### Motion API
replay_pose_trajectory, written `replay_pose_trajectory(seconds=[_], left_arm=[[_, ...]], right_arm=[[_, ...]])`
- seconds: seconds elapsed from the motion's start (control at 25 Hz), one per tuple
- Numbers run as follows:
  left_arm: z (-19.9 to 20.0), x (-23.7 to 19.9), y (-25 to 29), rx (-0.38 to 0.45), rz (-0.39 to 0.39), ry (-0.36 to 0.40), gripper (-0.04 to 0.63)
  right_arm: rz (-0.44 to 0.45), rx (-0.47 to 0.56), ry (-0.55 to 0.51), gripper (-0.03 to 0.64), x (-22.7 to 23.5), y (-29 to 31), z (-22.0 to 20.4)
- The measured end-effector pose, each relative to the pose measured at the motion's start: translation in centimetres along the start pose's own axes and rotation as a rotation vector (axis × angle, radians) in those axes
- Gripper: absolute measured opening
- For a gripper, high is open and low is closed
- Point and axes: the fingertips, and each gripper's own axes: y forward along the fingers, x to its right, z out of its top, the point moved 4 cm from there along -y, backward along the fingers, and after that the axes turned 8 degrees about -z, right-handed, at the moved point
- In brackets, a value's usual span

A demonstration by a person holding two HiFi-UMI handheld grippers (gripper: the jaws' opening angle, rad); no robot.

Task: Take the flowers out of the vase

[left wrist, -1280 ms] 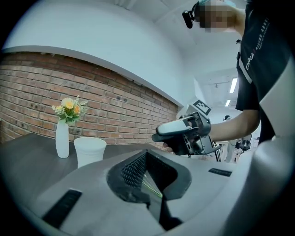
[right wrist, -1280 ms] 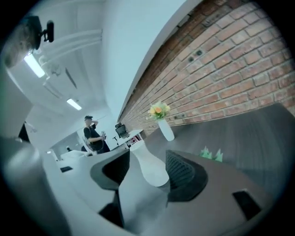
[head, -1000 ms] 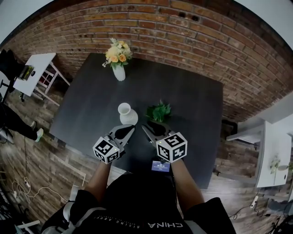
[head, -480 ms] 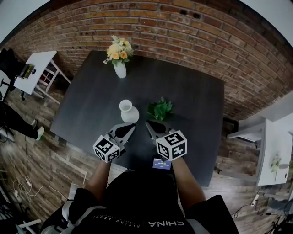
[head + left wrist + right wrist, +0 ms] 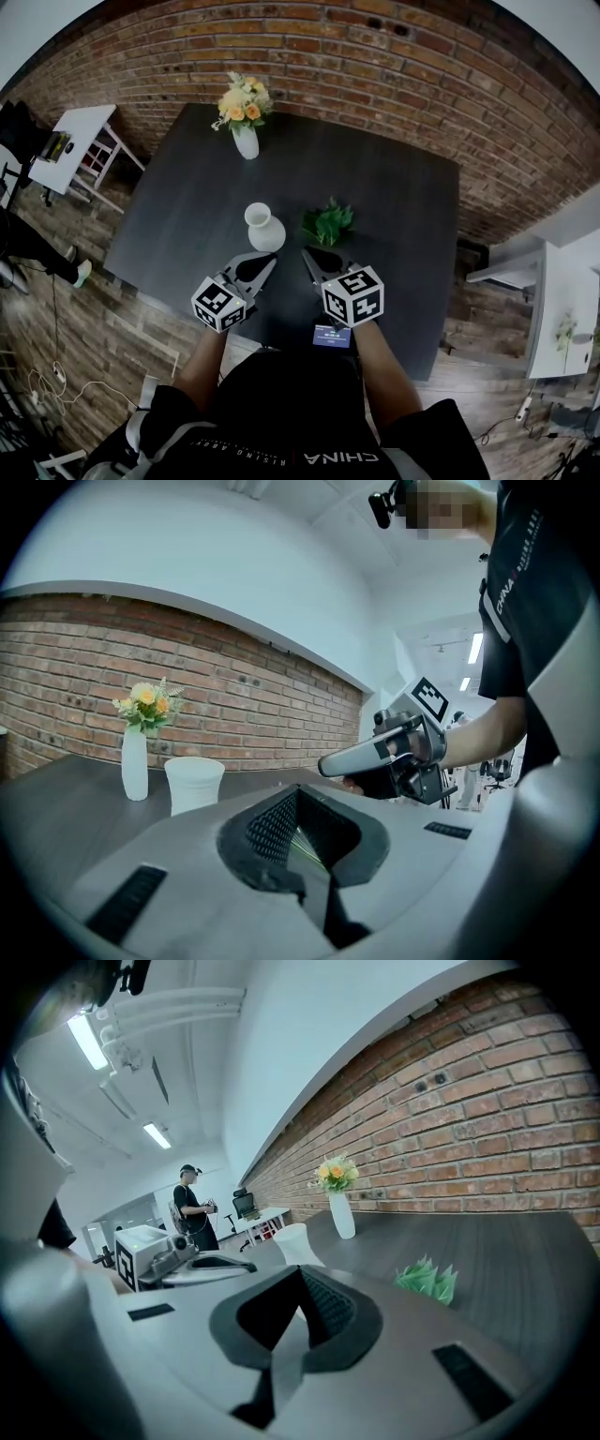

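Left claw (image 5: 269, 264) and right claw (image 5: 306, 255) hover side by side over near edge of dark table (image 5: 394, 197), both shut tight w/ nothing gripped; yellow-orange flowers (image 5: 241, 101) stand in tall white vase (image 5: 246, 142) at table's far-left corner; squat white vase (image 5: 262, 228) sits just ahead of left claw; green sprig (image 5: 327, 223) lies beside it, ahead of right claw.

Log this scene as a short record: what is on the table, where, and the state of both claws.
table: dark, bare apart from three items
flowers: yellow and orange, standing in the slim white vase at the far edge
empty vase: white, toward the near side
green sprig: lying right of the empty vase
left claw: shut, empty
right claw: shut, empty
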Motion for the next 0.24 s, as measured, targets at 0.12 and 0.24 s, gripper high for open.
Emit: replay_pose_trajectory(seconds=[0.12,0.24], left_arm=[[-0.14,-0.03,-0.16,0.0,0.006,-0.005,0.002],[-0.25,-0.03,-0.15,-0.004,0.007,-0.008,0.002]], right_arm=[[-0.004,-0.006,-0.003,0.006,-0.01,0.01,-0.19],[-0.008,-0.012,-0.005,0.006,0.09,0.02,-0.35]])
